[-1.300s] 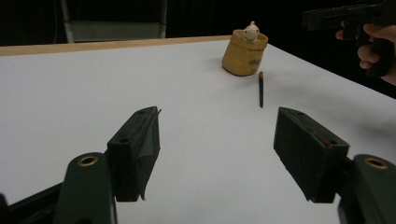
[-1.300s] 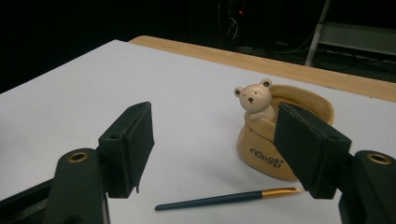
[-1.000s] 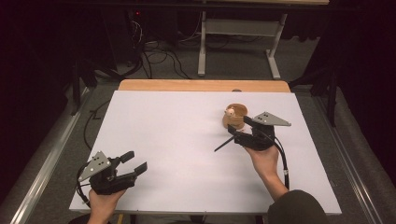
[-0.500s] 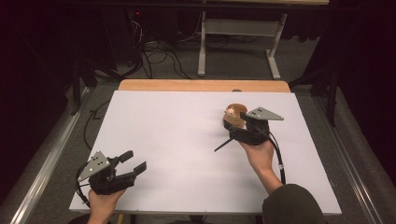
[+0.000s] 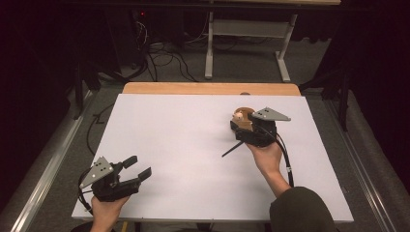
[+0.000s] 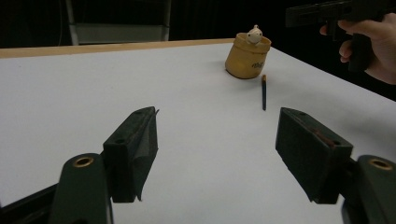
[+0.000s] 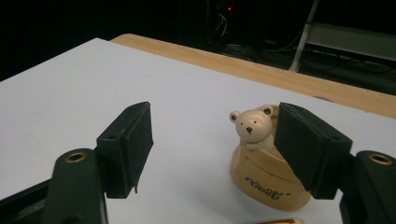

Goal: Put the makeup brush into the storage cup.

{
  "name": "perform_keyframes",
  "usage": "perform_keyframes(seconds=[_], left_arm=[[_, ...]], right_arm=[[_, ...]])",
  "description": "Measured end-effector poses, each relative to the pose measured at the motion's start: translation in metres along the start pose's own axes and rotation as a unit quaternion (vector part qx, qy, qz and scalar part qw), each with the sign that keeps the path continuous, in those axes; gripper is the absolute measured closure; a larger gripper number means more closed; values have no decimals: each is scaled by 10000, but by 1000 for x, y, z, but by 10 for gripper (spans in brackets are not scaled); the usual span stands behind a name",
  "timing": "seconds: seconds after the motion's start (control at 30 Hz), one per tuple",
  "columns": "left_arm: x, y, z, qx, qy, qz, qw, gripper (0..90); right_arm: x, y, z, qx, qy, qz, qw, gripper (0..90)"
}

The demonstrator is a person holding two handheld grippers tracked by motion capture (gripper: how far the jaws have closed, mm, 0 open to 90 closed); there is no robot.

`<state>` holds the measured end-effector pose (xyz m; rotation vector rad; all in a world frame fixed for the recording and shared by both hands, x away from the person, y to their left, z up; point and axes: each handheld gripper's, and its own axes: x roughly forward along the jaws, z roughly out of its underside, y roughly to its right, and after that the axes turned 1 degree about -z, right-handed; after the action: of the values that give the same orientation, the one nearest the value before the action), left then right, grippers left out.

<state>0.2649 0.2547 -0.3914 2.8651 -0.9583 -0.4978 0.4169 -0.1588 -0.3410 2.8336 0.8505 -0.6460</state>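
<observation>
A tan bear-topped holder (image 5: 242,119) stood on the white table (image 5: 183,140) toward its far right. The right gripper (image 7: 212,140) hovered right at it, jaws spread wide. In the right gripper view the bear (image 7: 252,126) sat between the jaws, close against the right-hand one, with clear space before the left-hand one. A dark pencil (image 5: 232,149) lay on the table just near and left of the holder, pointing toward the near left; its tip (image 7: 280,220) showed at the bottom of the right gripper view.

The left gripper (image 5: 138,166) rested at the near left corner, well apart from the holder, jaws also spread with nothing between them. From the left gripper view the holder (image 6: 247,56) and pencil (image 6: 264,92) lay far ahead to the right.

The middle and left of the white surface lay bare between the two grippers. A wooden strip (image 5: 208,88) ran along the far edge, with the holder near it and near the right edge.
</observation>
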Motion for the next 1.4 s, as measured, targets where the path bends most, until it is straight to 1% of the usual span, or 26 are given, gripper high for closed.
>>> perform_keyframes(seconds=[0.07,0.13,0.17,0.33,0.37,0.4,0.43,0.5,0.53,0.57,0.6,0.63,0.77,0.8,0.83,0.87,0.9,1.03,1.1,1.17,1.23,1.27,1.3,1.33,1.37,1.4], left_arm=[[0,0,0,2,5,-5,10000,301],[0,0,0,-4,20,-15,10000,302],[0,0,0,-10,27,-18,10000,301],[-1,0,0,13,18,-23,10000,300],[-1,0,0,-11,34,-26,10000,300],[-1,0,0,-4,28,-23,10000,300],[-1,0,0,-1,27,-26,10000,300],[-1,0,0,7,28,-31,10000,300],[-2,0,0,7,25,-34,10000,299],[-2,0,0,8,27,-35,10000,299],[-2,0,0,6,36,-36,10000,299],[-2,0,0,10,37,-32,10000,299],[-2,0,0,7,45,-39,10000,299],[-2,0,0,7,45,-39,10000,299],[-2,0,-1,1,62,-41,10000,299],[-2,0,-1,1,62,-41,10000,300],[-2,-1,-1,9,57,-42,10000,300],[-3,0,-1,-12,82,-46,10000,300],[-3,0,-1,-10,77,-33,10000,300],[-2,0,-1,-17,67,-14,10000,300],[-1,0,-1,-10,35,13,10000,300],[-1,0,-1,-9,18,16,10000,300],[-1,0,-1,-9,18,16,10000,300],[-1,0,-1,-9,20,21,10000,300],[-1,0,-1,-6,18,29,10000,300],[-1,0,-1,-6,18,29,10000,299]], right_arm=[[0,1,-1,39,-8,-18,10000,311],[1,1,-1,28,-12,-13,10000,311],[0,1,-2,57,-91,21,9999,311],[0,2,-4,34,-202,57,9998,305],[0,2,-5,38,-271,25,9996,305],[0,2,-5,38,-271,25,9996,305],[0,2,-5,57,-352,2,9994,305],[0,3,-6,35,-386,8,9992,305],[0,2,-6,62,-421,4,9991,305],[0,3,-8,90,-522,15,9986,304],[0,3,-8,90,-522,15,9986,304],[0,3,-9,98,-610,3,9981,304],[1,4,-10,159,-804,-12,9966,305],[1,4,-10,159,-804,-12,9966,305],[1,5,-12,227,-920,-13,9955,306],[1,5,-12,227,-920,-13,9955,306],[1,5,-14,245,-1044,-19,9942,312],[2,5,-17,270,-1212,-14,9923,322],[3,5,-18,269,-1331,-16,9907,328],[6,5,-19,234,-1478,-89,9887,331],[8,4,-19,302,-1599,-134,9866,332],[9,3,-20,290,-1666,-144,9855,336],[9,3,-20,290,-1666,-144,9855,336],[11,2,-20,274,-1722,-137,9846,341],[13,1,-20,309,-1863,-156,9819,341],[14,1,-20,302,-1941,-159,9804,342]])
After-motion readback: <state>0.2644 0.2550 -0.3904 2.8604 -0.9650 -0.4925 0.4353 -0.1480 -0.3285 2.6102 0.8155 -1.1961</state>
